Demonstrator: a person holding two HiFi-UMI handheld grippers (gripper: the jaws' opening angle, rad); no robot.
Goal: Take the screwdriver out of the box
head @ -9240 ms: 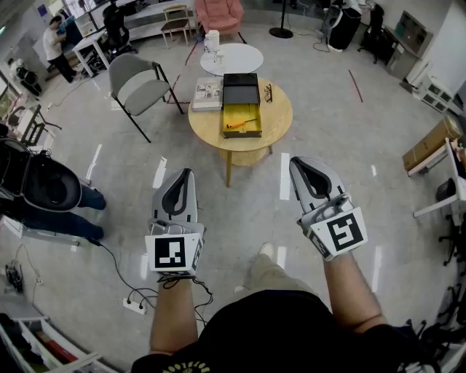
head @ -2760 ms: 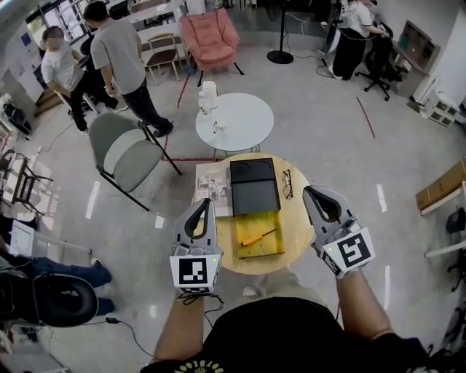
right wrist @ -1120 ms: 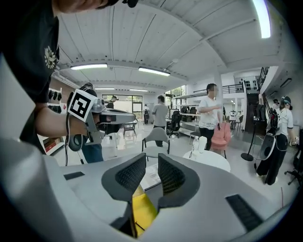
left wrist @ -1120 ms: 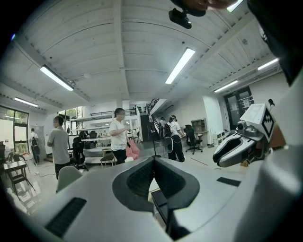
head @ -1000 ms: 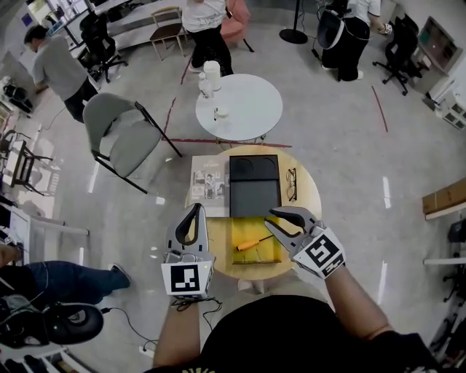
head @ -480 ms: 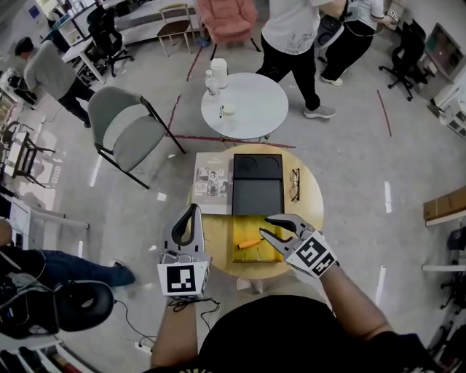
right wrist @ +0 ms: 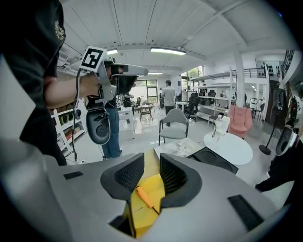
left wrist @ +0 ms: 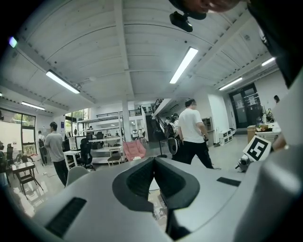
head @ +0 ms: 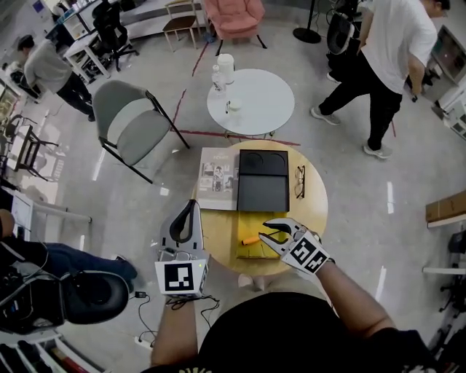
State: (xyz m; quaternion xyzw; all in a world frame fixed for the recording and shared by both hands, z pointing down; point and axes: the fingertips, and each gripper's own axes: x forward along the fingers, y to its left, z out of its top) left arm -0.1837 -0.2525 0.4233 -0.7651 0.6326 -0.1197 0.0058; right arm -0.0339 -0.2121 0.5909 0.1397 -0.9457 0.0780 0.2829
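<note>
one orange screwdriver in yellow box (lid open), booklet print illegible

One round wooden table, one round white table, one yellow-lined black box, one orange-handled screwdriver, one grey folding chair.

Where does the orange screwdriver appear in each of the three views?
Head view: the screwdriver lies in the yellow box, below centre, just left of the right gripper.
Left gripper view: not in it.
Right gripper view: the screwdriver shows low centre, between the opening jaws, which do not grip it.
Shared landmark: the pink armchair, in all three views.
</note>
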